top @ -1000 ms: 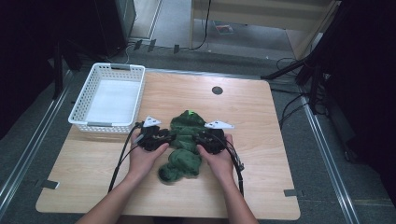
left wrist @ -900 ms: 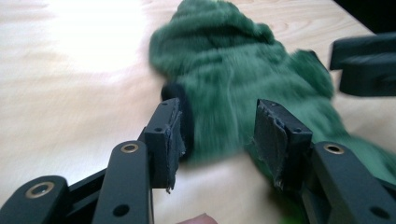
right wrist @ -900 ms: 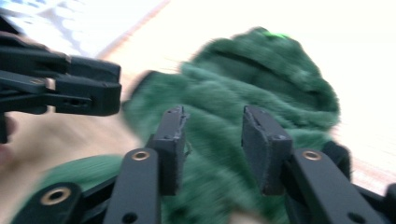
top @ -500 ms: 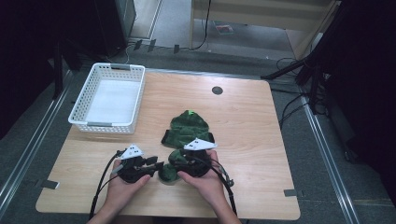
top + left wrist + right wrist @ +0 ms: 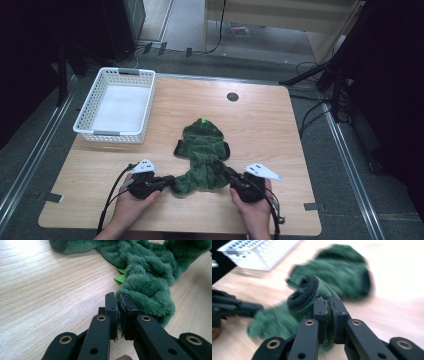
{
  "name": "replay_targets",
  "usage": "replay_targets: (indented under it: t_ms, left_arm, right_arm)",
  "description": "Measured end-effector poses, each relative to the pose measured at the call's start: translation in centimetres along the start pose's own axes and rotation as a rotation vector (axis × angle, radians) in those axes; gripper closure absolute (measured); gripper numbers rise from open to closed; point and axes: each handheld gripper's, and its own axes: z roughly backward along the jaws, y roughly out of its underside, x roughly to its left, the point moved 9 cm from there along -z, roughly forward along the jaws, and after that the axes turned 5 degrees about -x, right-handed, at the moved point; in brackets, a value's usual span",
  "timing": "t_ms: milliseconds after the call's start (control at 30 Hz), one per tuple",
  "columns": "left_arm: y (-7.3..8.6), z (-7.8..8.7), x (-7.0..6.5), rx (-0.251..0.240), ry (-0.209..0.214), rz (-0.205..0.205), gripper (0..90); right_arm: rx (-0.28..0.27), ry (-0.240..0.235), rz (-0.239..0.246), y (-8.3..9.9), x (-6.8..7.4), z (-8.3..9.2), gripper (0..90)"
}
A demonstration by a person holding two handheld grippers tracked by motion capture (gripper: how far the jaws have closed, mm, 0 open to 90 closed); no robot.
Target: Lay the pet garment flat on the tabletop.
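Now both tongs, left [image 5: 169, 181] and right [image 5: 220, 169], having just closed, pinch the green fleece garment [image 5: 202, 150] near the desk's [image 5: 280, 130] front edge.

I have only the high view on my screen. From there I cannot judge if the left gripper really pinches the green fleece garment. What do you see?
Observer: In the left gripper view, the left gripper has just been closing; its jaws stand nearly together at the edge of the green fleece garment. Whether fabric is caught between the pads I cannot tell.
Operator: And the right one?
Observer: In the right gripper view, the right gripper has also just been closing, and green fleece sits between its jaws, beside a black ribbed cuff.
Operator: Any detail on the fabric near the left jaws?
Observer: Yes, small bright green pointed tabs stick out of the fleece just beyond them.
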Motion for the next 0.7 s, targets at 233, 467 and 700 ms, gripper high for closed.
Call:
replay_targets:
  t_ms: [233, 467, 700]
  left_arm:
    - [-1.1, 0.7, 0.5, -0.053, 0.011, 0.060, 61.5]
    - [-1.2, -0.2, -1.5, -0.026, 0.029, 0.020, 48.9]
    - [0.1, -0.5, -1.2, 0.040, -0.050, -0.108, 70.3]
  right_arm:
    - [-0.104, 0.124, -0.048, -0.4, -3.9, 5.0, 55.2]
    - [-0.064, 0.095, 0.053, -0.1, -2.7, 2.2, 53.9]
    - [0.103, 0.035, 0.097, 3.0, -1.8, -1.0, 60.3]
